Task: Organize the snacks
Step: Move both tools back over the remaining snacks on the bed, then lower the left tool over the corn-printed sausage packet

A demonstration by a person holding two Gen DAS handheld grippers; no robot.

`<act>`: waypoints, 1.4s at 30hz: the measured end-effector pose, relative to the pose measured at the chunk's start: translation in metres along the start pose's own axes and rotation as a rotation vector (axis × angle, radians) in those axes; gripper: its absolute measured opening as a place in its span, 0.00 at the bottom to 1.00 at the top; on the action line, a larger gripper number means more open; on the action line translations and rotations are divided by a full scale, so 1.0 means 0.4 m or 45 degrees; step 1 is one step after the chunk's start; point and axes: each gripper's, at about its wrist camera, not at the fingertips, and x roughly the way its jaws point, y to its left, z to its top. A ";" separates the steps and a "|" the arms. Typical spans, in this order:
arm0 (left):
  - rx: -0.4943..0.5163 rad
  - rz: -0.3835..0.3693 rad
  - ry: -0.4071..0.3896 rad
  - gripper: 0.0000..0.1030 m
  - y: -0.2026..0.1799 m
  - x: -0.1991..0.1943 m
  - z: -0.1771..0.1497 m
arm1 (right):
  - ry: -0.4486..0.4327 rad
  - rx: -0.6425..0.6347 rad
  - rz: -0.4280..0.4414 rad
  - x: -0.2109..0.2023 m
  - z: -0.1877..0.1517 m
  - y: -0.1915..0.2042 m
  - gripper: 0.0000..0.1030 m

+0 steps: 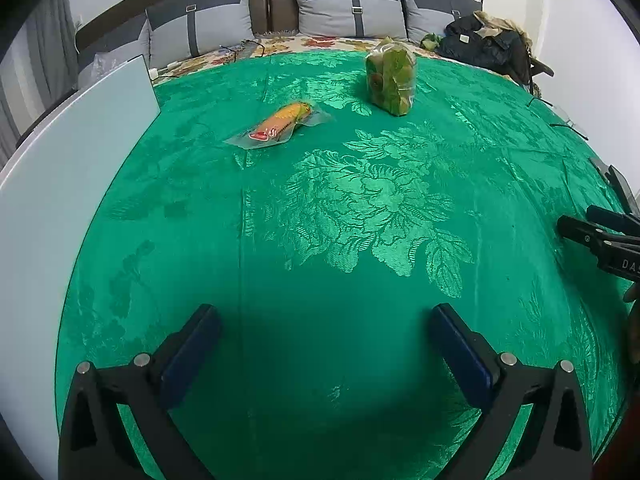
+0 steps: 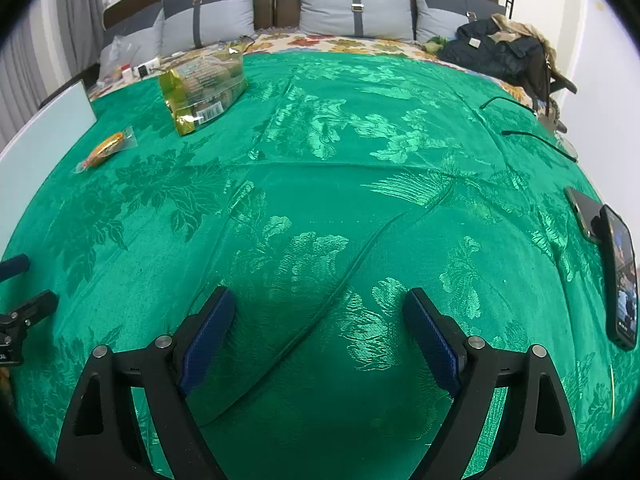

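Both of my tools hang over the green floral cloth [image 1: 360, 208] that covers the bed, and I take that cloth as my landmark. My left tool [image 1: 324, 320] is released, its blue pads spread wide with only bare cloth between them. My right tool [image 2: 320, 304] is released as well, nothing between its pads but a fold of the cloth.

The snacks lie on the far part of the cloth, well apart from both tools. A long orange snack in a clear wrapper [image 1: 280, 124] lies flat toward the cloth's far left. Near it, farther back and to the right, a clear bag of green-wrapped snacks [image 1: 390, 78] stands upright. From the right wrist view this bag [image 2: 204, 84] shows a gold edge and a barcode.

A pale board [image 1: 72, 152] runs along the cloth's left edge. Two phones [image 2: 620, 272] rest on its right edge. Grey pillows [image 2: 356, 8] and a dark jacket [image 2: 496, 52] sit beyond its far edge.
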 end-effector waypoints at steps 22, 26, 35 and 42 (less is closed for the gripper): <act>0.157 -0.136 0.148 1.00 0.056 0.039 0.236 | 0.000 0.001 0.002 0.001 0.000 0.002 0.88; 0.158 -0.118 0.205 1.00 0.080 0.116 0.351 | 0.000 0.001 0.002 0.000 0.000 0.002 0.88; 0.033 -0.050 0.220 0.42 0.110 0.231 0.418 | 0.000 0.001 0.004 0.000 0.000 0.003 0.88; -0.212 0.016 0.215 0.39 0.128 0.121 0.281 | 0.001 0.000 0.005 0.002 0.000 0.007 0.89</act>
